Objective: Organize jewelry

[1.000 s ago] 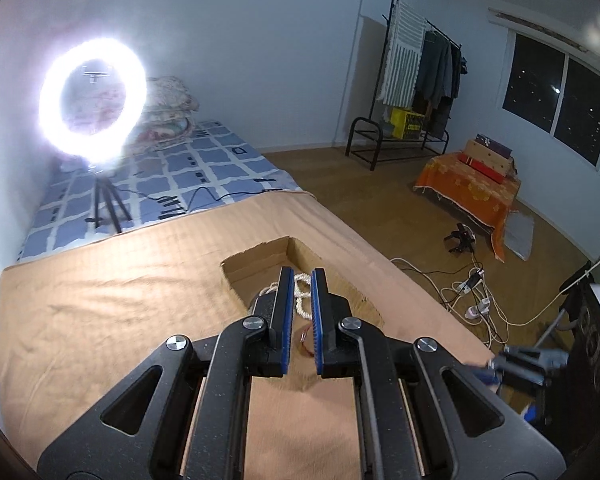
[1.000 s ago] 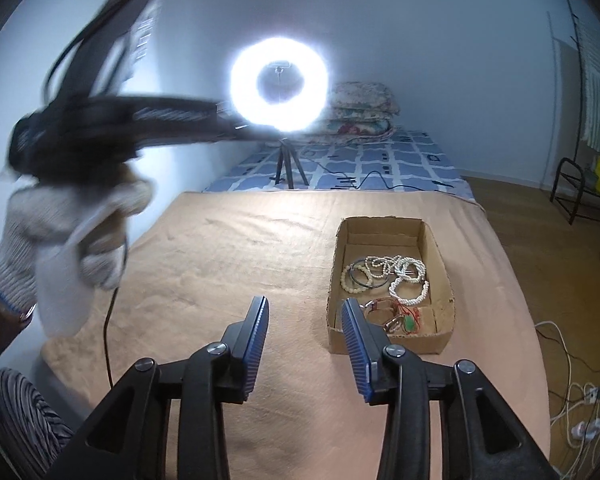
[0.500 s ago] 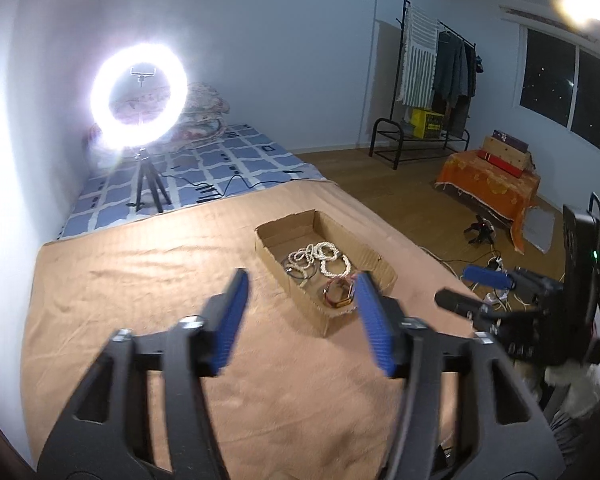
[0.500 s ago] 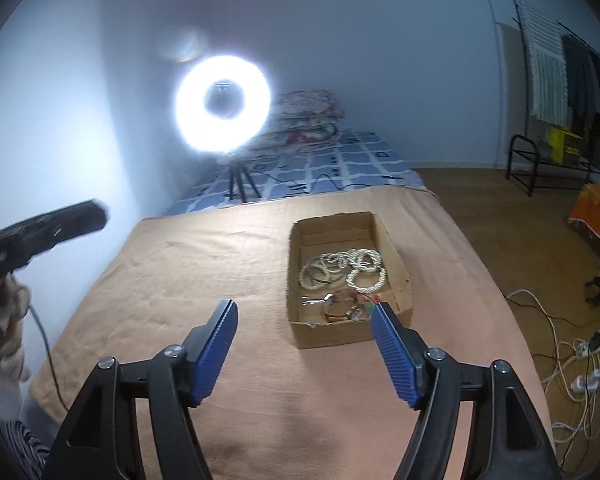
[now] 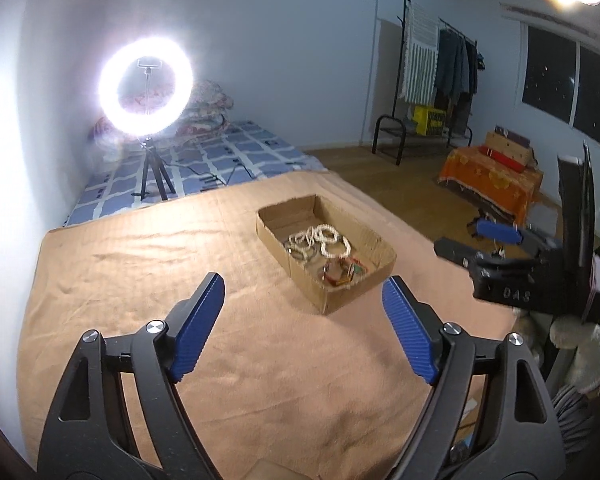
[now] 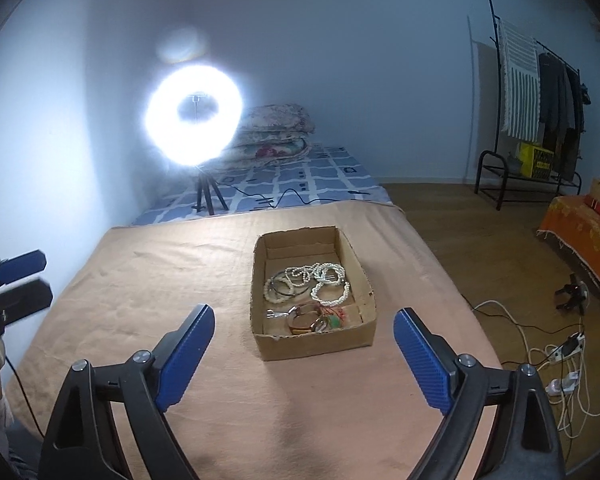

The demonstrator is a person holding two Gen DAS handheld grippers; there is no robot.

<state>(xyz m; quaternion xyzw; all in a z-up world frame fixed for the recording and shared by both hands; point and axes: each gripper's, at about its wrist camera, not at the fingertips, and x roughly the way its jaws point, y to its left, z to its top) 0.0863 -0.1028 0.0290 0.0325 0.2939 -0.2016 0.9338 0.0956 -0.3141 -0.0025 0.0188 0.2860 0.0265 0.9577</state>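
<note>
Hovering over the tan blanket, both grippers are opening with nothing between their blue pads.

Nearest, the left gripper (image 5: 303, 294) and the right gripper (image 6: 304, 330) spread their jaws above the tan blanket (image 6: 172, 280), which lies bare under them. A little further stands the cardboard box (image 6: 316, 346), and no object blocks the way to it. Inside it lies the jewelry: white bead bracelets (image 6: 330, 294) in the middle part and a brown and green bangle pile (image 6: 314, 320) at the near wall. Beyond the blanket comes a blue checked mattress (image 6: 300, 184) with a lit ring light (image 6: 194, 114) on a tripod and folded quilts (image 6: 276, 132). Far at the right, a clothes rack (image 6: 540, 92) stands on the wooden floor, and cables with a power strip (image 6: 560, 354) lie beside the bed.
</note>
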